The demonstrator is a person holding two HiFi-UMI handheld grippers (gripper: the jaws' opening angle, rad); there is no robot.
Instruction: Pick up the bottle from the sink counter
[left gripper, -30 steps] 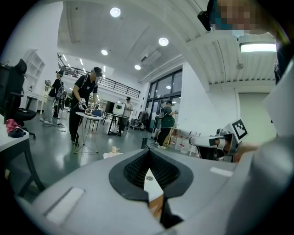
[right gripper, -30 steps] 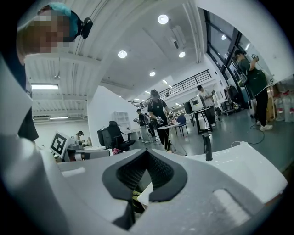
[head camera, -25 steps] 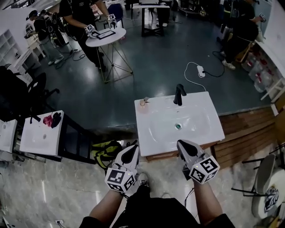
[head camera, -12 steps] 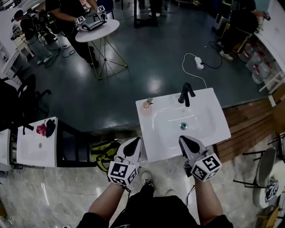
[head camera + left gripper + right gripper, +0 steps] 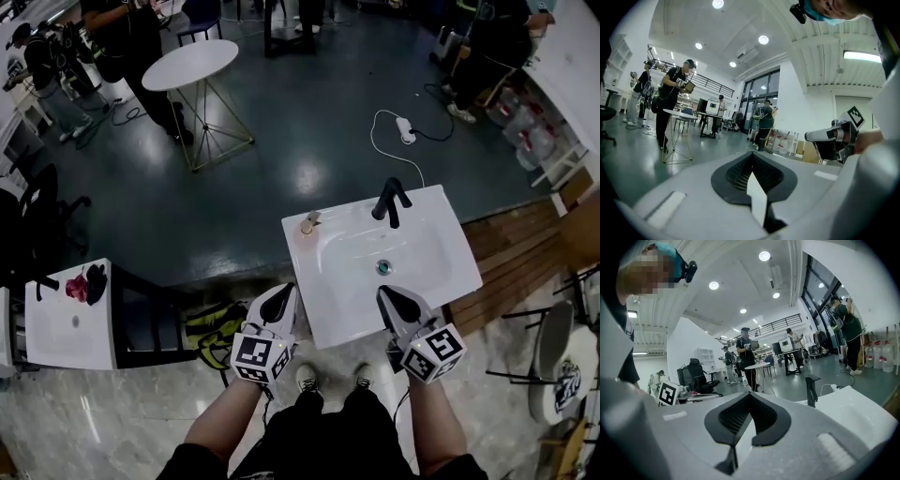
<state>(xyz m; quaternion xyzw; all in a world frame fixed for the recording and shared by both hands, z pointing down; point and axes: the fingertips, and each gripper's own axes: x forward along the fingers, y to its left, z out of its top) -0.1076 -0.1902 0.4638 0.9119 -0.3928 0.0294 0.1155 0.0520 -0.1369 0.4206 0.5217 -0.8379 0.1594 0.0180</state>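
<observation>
— Fingers point(image 5: 735, 174) of the left gripper point(image 5: 284, 293): how do they stand?

— Pressed together tip to tip, with nothing between them. The right gripper point(image 5: 385, 294) reads the same in its own view: pads closed on each other, empty. In the head view the left one sits just off the left edge of the sink counter point(image 5: 441, 272), near its lower corner. The right one is over the counter's lower edge, about the middle.

— And the bottle point(image 5: 306, 225)?

— On the counter's upper left corner, left of the basin point(image 5: 375, 246) and well left of the faucet point(image 5: 389, 202). From the left gripper's tips it lies almost straight up the frame, a touch to the right. From the right gripper it lies on a diagonal, up and left across the basin. So I judge the left hand the nearer one.

— Its long axis?

— Seen nearly from above, it seems to stand upright. Jaws coming in level would have to part first, then close across its body.

— How does it look?

— Small, with a tan body and a pale grey top poking to the right. That may be a pump or a spout; it is too small to tell.
</observation>
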